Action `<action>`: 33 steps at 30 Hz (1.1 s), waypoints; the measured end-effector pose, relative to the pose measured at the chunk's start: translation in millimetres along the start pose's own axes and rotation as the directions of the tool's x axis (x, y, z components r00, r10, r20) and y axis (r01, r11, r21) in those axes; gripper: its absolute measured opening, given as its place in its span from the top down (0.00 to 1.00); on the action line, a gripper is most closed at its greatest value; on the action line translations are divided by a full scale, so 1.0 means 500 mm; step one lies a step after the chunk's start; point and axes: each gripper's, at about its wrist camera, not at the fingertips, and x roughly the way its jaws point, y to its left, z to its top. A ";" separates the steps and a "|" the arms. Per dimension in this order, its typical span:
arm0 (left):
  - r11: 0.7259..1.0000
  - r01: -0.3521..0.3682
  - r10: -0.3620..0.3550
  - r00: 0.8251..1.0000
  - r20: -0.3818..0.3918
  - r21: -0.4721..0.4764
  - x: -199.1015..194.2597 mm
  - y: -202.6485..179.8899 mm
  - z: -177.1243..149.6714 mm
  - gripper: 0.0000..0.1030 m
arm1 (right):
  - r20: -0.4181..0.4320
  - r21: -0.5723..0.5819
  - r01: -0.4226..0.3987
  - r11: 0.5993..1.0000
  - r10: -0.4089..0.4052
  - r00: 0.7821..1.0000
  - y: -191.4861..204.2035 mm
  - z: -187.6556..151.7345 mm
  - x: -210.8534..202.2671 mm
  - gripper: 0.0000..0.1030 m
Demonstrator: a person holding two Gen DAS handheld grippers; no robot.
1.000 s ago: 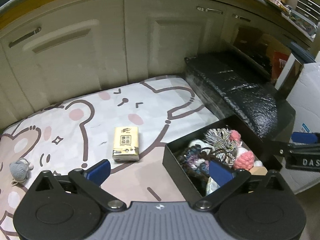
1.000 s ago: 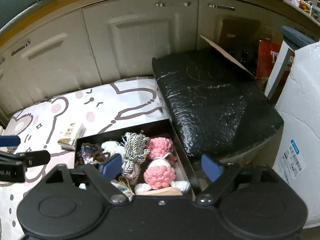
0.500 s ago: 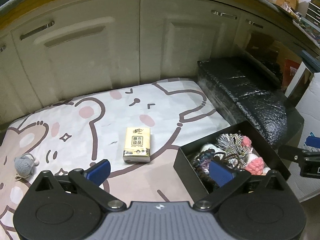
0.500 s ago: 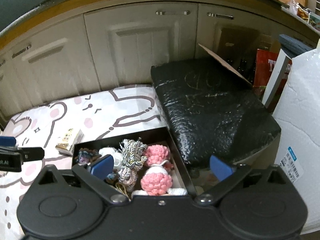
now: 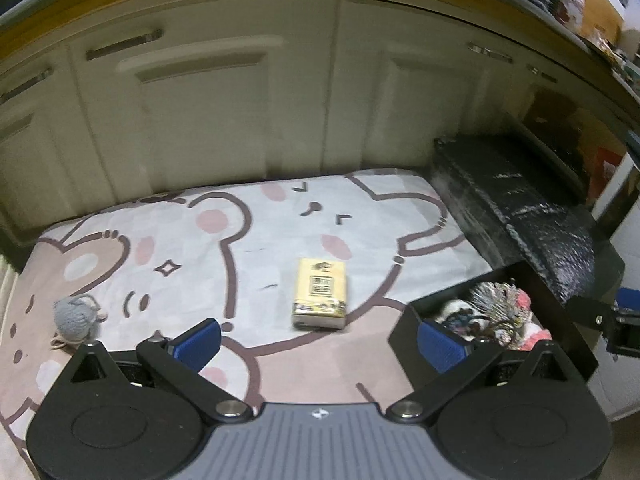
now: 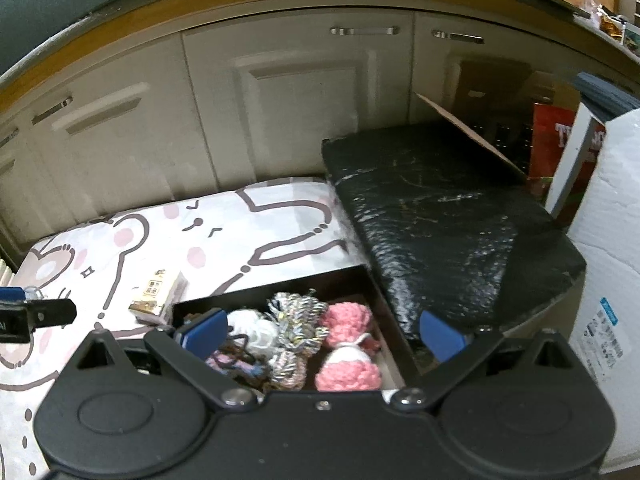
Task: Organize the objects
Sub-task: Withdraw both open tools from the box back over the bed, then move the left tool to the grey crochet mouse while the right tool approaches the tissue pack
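Both tongs seen spread wide, nothing gripped; right tongs (image 6: 322, 338) just widened over black box (image 6: 376, 280) of yarn toys. Tissue pack (image 5: 320, 298) lies ahead of left tongs (image 5: 320, 340), grey mouse (image 5: 76, 316) off to the left.

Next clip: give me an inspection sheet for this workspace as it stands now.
Surface: cartoon bear mat, laid flat before the cabinet doors.
Job's things: black box holding yarn toys; tissue pack and grey knitted mouse lie loose on the mat.
Clutter: black wrapped bundle, white parcel.
Grippers: left gripper open, empty; right gripper open over the box, jaws just widened, gripping nothing.
Cables: nothing seen.
Surroundings: cream cabinets, wooden counter edge.
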 end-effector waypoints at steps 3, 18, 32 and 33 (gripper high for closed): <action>1.000 -0.014 0.014 1.000 0.008 -0.017 -0.006 0.021 -0.001 0.00 | 0.005 -0.011 -0.006 1.000 0.006 1.000 0.018 0.003 0.003 0.00; 0.993 -0.074 0.077 0.997 0.024 -0.093 -0.038 0.131 -0.019 0.00 | 0.001 -0.076 -0.062 0.995 0.062 0.998 0.128 0.015 0.022 0.00; 0.977 -0.118 0.128 0.991 0.048 -0.177 -0.073 0.234 -0.042 0.00 | 0.005 -0.136 -0.131 0.982 0.132 0.991 0.235 0.023 0.034 0.00; 0.975 -0.123 0.134 0.990 0.049 -0.184 -0.074 0.241 -0.044 0.00 | 0.006 -0.138 -0.134 0.981 0.136 0.991 0.241 0.023 0.035 0.00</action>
